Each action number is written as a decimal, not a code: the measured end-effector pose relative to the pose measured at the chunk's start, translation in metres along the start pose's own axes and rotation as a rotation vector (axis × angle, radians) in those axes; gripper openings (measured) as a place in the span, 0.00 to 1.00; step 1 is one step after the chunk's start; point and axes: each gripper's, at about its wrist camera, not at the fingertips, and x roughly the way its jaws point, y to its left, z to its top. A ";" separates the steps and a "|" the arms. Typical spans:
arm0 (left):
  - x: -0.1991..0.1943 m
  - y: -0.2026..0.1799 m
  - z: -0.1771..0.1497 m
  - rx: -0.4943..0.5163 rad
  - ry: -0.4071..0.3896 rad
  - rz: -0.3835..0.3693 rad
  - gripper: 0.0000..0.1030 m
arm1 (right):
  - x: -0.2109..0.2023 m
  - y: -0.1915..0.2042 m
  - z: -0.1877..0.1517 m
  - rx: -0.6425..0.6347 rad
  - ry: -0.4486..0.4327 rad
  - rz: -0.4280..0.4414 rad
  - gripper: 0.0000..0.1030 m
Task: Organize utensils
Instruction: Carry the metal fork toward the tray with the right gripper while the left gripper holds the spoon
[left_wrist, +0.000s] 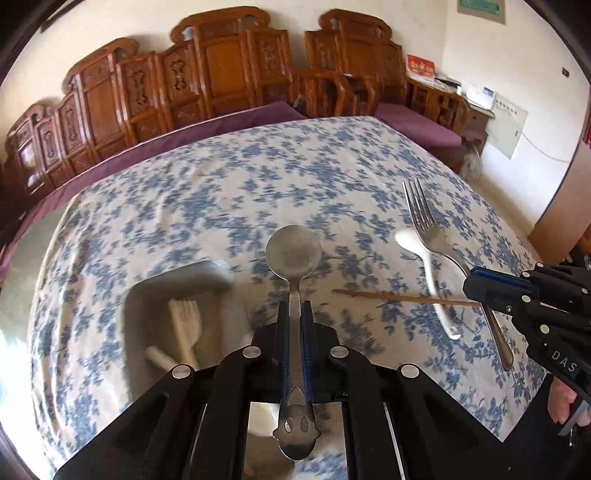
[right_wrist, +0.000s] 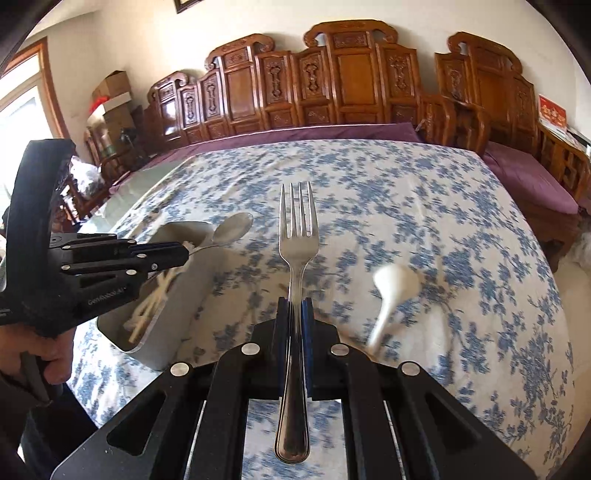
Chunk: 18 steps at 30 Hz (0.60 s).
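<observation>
My left gripper (left_wrist: 295, 314) is shut on a steel spoon (left_wrist: 293, 254), held above the table just right of the grey utensil box (left_wrist: 147, 295). My right gripper (right_wrist: 295, 310) is shut on a steel fork (right_wrist: 298, 236), held above the table. In the left wrist view the fork (left_wrist: 424, 218) and the right gripper (left_wrist: 480, 284) show at the right. In the right wrist view the left gripper (right_wrist: 181, 254) and the spoon (right_wrist: 234, 227) hang over the box (right_wrist: 177, 321). The box holds a pale fork (left_wrist: 186, 325) and other pale utensils.
A white ceramic spoon (left_wrist: 424, 262) (right_wrist: 393, 288) and a wooden chopstick (left_wrist: 406, 297) lie on the blue-flowered tablecloth (left_wrist: 221, 184). Carved wooden benches (right_wrist: 332, 81) with purple cushions stand behind the table.
</observation>
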 end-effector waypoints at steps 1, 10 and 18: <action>-0.003 0.006 -0.003 -0.007 -0.001 0.006 0.05 | 0.002 0.006 0.001 -0.006 0.001 0.008 0.09; -0.005 0.054 -0.033 -0.072 0.017 0.048 0.05 | 0.020 0.055 0.008 -0.072 0.028 0.058 0.09; 0.014 0.078 -0.043 -0.122 0.036 0.076 0.05 | 0.031 0.080 0.014 -0.103 0.053 0.081 0.09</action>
